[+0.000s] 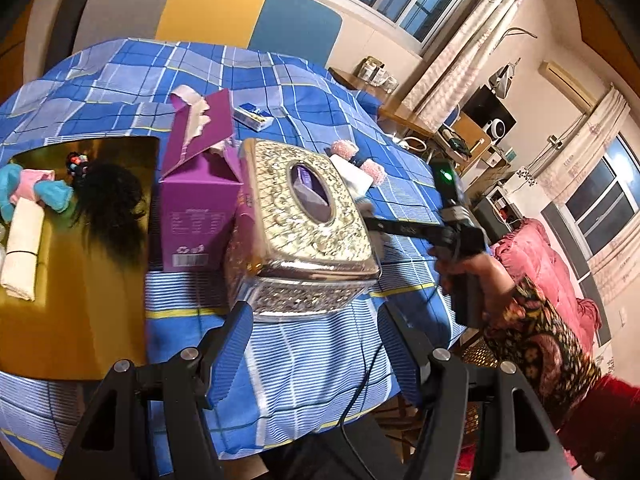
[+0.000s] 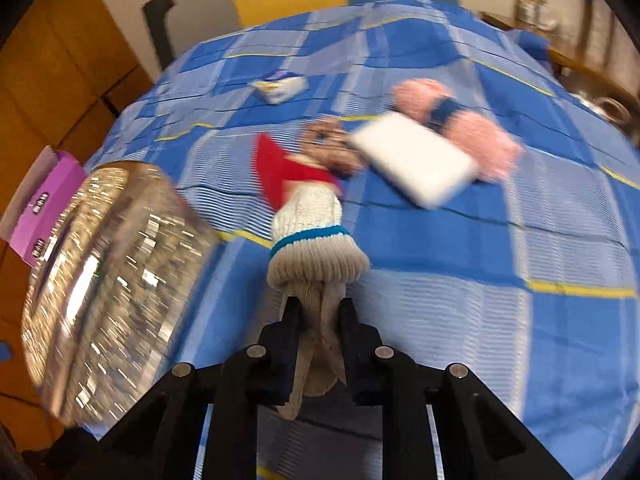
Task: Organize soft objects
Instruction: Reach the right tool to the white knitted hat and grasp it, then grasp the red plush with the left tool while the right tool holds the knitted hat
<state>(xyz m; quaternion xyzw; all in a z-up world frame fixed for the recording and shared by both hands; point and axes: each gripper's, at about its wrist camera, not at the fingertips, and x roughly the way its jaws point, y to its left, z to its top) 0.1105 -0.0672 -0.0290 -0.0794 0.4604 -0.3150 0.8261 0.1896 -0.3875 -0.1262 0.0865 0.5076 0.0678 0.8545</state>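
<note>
You are gripping a knitted glove in your right claw: its beige ribbed cuff is pinched between the black fingers, a teal band is circling it just above, and the white knit body is stretching away ahead of the claw over the surface, which is wearing a blue, white and yellow checked cloth. Past the glove a red cloth and a brown plush toy are lying together, blurred. Ahead and to the right a white rectangular pad is resting against a fluffy pink piece with a navy band. To the left of the claw an ornate silvery tissue box is sitting, with a purple carton behind it; its print is too blurred to read.

Your left claw is standing apart, empty, its blue-padded fingers flanking the near edge of the tissue box. Left of it the purple carton is showing a barcode and small unreadable print. Further left a gold tray is holding a folded white cloth, a pink and turquoise piece and a black hairpiece.
</note>
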